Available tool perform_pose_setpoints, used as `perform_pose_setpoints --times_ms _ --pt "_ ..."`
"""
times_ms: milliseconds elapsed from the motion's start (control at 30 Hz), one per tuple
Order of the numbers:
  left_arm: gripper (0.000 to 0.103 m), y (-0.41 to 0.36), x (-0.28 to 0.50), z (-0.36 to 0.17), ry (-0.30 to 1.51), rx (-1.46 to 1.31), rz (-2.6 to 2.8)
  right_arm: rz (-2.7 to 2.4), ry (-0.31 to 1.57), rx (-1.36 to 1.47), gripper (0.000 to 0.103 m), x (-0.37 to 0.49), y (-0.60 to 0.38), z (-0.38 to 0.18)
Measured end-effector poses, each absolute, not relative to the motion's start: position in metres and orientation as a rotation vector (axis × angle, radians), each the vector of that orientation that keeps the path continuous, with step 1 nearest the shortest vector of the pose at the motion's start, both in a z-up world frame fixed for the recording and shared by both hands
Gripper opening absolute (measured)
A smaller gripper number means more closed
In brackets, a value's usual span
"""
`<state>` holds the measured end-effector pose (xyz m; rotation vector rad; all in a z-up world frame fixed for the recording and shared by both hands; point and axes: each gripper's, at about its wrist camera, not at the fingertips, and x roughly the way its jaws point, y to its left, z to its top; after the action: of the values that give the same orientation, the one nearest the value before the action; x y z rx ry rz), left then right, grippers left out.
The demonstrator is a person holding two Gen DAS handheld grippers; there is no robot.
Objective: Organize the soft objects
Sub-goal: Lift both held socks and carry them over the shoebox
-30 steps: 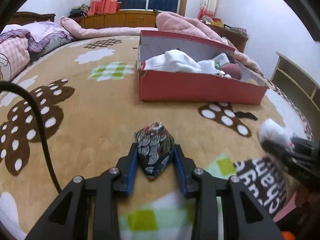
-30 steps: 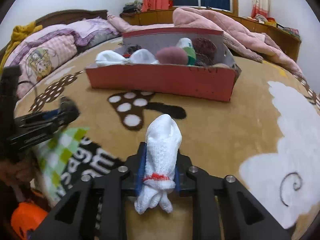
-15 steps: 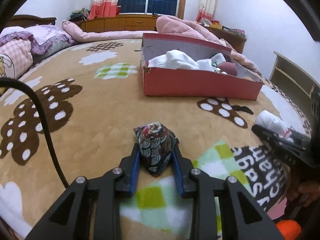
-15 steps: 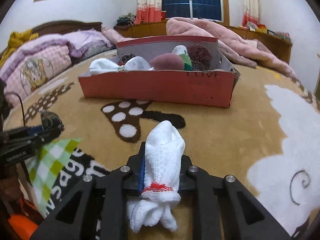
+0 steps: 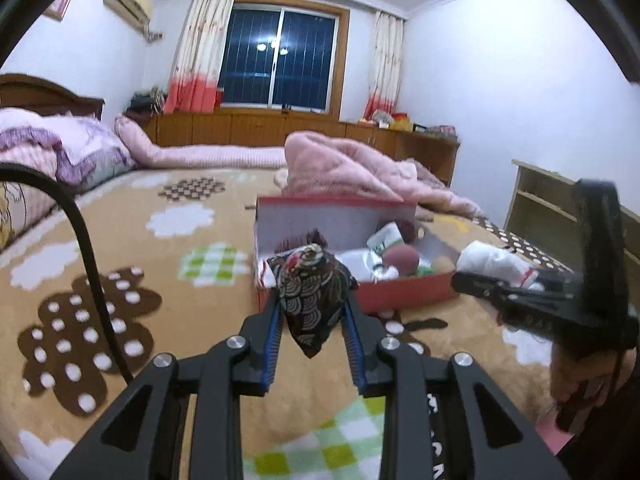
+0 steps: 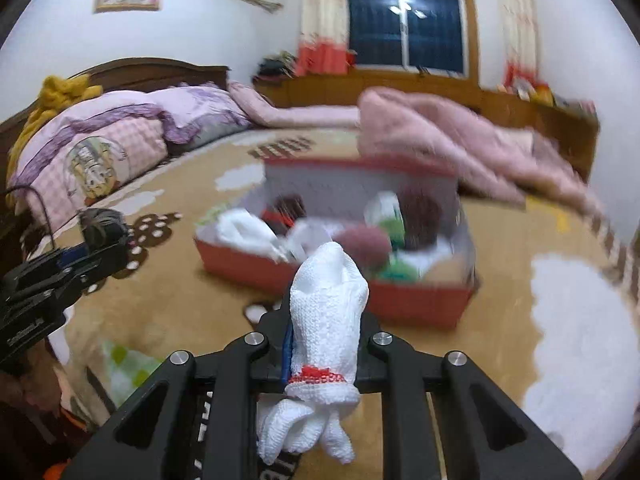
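My left gripper [image 5: 311, 312] is shut on a dark patterned cloth pouch [image 5: 310, 292] and holds it in the air above the bed, short of the red box [image 5: 404, 294]. My right gripper [image 6: 326, 320] is shut on a rolled white sock with a red band [image 6: 326, 312], also held above the bed before the red box [image 6: 416, 304]. The box holds white socks, a maroon ball and green and white items. The right gripper with its sock shows at the right of the left wrist view [image 5: 496, 268]; the left gripper shows at the left of the right wrist view [image 6: 96, 240].
The box sits on a tan patterned blanket [image 5: 132, 248] covering the bed. A pink quilt [image 5: 360, 168] lies behind the box. Pillows [image 6: 100, 156] are piled at the headboard. A wooden shelf [image 5: 560, 208] stands right of the bed. A black cable [image 5: 84, 248] arcs on the left.
Both grippers have risen off the blanket and tilted up, carrying the pouch and the sock closer to the red box. The room's walls and window have come into view.
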<state>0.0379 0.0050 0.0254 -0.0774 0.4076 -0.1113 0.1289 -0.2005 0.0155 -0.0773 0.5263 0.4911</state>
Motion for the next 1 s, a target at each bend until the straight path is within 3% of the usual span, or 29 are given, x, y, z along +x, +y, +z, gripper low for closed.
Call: perform_pose_setpoints --times_ms 500,1000 --pt "0.029 0.016 0.041 0.054 0.307 -0.070 -0.095 0.462 0.492 -0.035 0.020 0.140 -0.221 0.037" --pt "0.029 0.005 0.080 0.038 0.318 -0.084 -0.115 0.477 0.457 -0.024 0.020 0.156 -0.204 0.033"
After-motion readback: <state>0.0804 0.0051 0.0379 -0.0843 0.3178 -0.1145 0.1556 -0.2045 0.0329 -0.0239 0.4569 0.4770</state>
